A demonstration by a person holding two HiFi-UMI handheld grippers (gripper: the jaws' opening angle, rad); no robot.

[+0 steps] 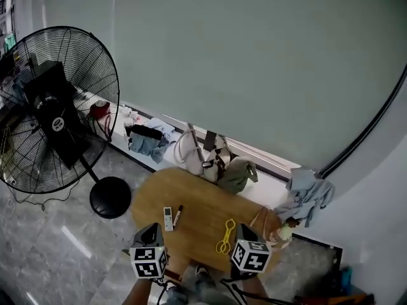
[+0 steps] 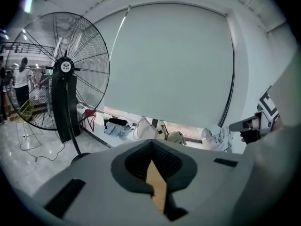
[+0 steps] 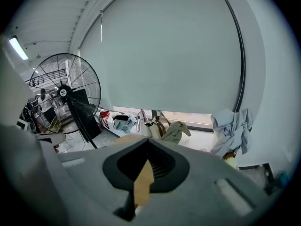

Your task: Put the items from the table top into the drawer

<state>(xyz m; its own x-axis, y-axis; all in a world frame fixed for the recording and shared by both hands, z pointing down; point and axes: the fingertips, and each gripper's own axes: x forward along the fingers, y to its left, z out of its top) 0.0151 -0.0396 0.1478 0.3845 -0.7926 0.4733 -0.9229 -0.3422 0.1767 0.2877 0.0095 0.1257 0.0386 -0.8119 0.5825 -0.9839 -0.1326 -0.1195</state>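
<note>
The left tongs point(image 1: 151, 229) and the right tongs point(image 1: 245, 231) are being held pressed together, pinching nothing, at the near edge of the round surface point(image 1: 203, 192). A remote control point(image 1: 168, 218), a marker point(image 1: 178, 216) and a yellow tool point(image 1: 225, 236) are lying on this surface.

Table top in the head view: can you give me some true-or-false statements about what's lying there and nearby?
1. A white remote control lies on the round wooden table. True.
2. A black marker lies right beside the remote. True.
3. The right gripper is holding the yellow scissor-shaped tool. False: the tool lies on the table, and the gripper's fingers are together with nothing between them.
4. The big fan stands on the table. False: it stands on the floor, left of the table.
</note>
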